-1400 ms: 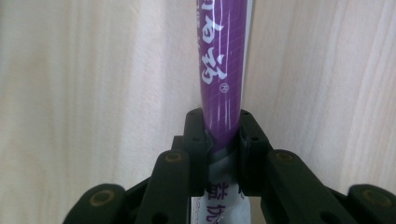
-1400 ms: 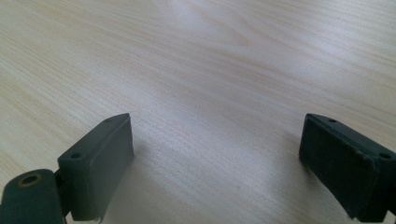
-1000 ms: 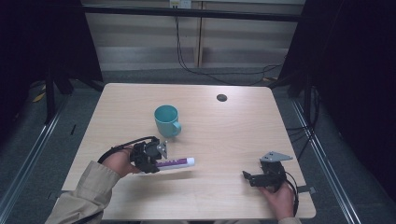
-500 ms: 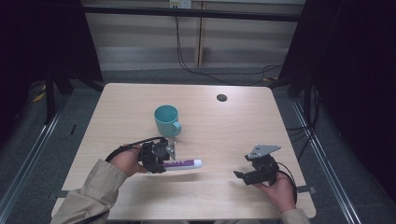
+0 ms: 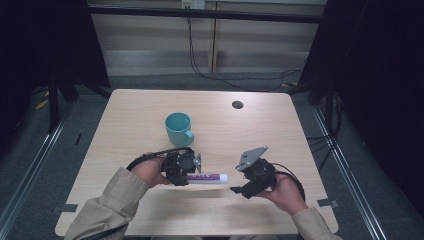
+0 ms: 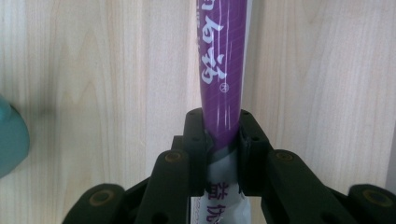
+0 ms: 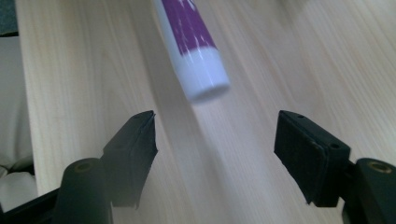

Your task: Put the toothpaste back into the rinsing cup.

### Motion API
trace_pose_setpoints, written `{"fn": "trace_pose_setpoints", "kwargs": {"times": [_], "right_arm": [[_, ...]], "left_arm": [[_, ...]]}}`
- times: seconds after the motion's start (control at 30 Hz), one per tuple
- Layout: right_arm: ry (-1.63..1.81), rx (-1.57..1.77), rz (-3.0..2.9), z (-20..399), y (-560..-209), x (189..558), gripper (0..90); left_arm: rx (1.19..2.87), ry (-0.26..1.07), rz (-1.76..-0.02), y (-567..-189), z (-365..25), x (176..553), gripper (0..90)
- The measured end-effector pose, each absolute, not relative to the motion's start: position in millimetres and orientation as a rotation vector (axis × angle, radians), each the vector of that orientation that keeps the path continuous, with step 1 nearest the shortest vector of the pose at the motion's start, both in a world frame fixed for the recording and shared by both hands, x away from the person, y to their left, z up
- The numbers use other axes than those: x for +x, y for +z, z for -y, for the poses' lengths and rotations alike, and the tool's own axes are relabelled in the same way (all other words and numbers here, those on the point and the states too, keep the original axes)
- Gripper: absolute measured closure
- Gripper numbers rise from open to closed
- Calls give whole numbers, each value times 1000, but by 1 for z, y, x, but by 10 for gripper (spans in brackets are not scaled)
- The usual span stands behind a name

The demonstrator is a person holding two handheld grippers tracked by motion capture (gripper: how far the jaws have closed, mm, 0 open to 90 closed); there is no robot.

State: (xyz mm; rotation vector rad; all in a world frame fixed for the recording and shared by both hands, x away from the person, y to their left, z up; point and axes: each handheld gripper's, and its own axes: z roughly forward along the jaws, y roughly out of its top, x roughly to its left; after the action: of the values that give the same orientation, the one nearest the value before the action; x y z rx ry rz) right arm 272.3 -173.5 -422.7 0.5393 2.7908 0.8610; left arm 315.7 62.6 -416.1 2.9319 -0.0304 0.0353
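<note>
Tube [image 5: 206,178]: purple and white, held level just above the table [image 5: 300,130] near its front edge, cap end [image 7: 205,84] pointed toward the right gripper so that the cap could be taken.

Left gripper [image 5: 186,176]: jaws clamped on the crimped tail of the tube [image 6: 223,135], presumably to steady it.

Right gripper [image 5: 239,190]: jaws part open and just closing, nothing between them; cap was seen just ahead of the pads [image 7: 133,140], apart from them.

Cup [image 5: 178,128]: teal, upright, beyond the tube, untouched.
</note>
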Motion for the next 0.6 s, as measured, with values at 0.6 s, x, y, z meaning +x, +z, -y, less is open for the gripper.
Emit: {"fn": "trace_pose_setpoints", "kwargs": {"times": [0.6], "right_arm": [[768,382,-2895,145,-421,277,389]], "left_arm": [[2918,21,85,-414,-50,313,772]]}}
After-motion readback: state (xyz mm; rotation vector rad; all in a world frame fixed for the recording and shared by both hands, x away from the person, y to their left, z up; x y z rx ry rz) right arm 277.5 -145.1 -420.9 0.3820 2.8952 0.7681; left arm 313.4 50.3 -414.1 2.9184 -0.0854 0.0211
